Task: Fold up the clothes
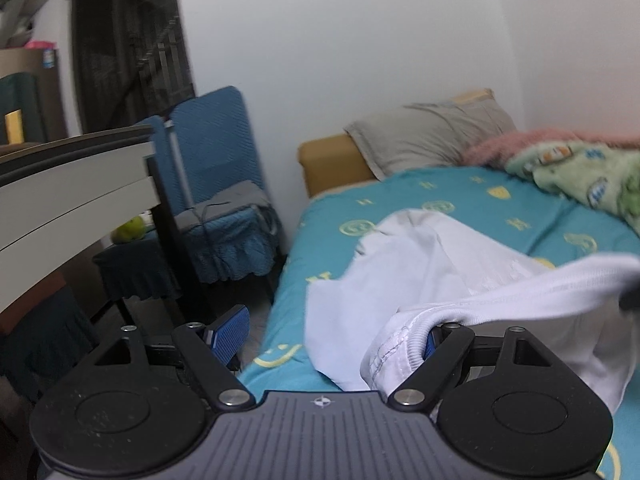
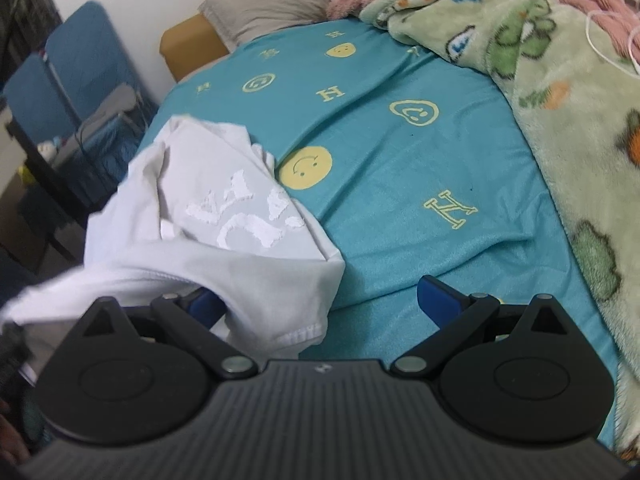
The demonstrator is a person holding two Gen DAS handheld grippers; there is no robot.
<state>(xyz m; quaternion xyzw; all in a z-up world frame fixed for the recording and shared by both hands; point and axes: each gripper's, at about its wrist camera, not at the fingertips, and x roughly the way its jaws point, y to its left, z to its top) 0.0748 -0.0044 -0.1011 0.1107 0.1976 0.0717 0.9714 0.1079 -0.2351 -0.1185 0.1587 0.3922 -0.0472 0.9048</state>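
Observation:
A white T-shirt point(image 1: 420, 256) lies bunched on the near left part of a teal bedsheet point(image 1: 460, 200), with a raised white print point(image 2: 240, 216) showing in the right wrist view. My left gripper point(image 1: 330, 338) is open wide. Its left pad point(image 1: 230, 330) hangs free over the floor, and the ribbed collar point(image 1: 400, 344) drapes over its right finger. My right gripper point(image 2: 320, 300) is also open wide. The shirt point(image 2: 224, 256) covers its left finger, and its right pad point(image 2: 438, 298) stands bare above the sheet point(image 2: 400, 152). A band of cloth stretches between the two grippers.
A grey pillow point(image 1: 428, 136) and a tan headboard point(image 1: 328, 164) are at the bed's far end. A green and pink fleece blanket point(image 2: 560, 100) fills the right side. A blue chair point(image 1: 212, 140) and a table edge point(image 1: 72, 176) stand left of the bed.

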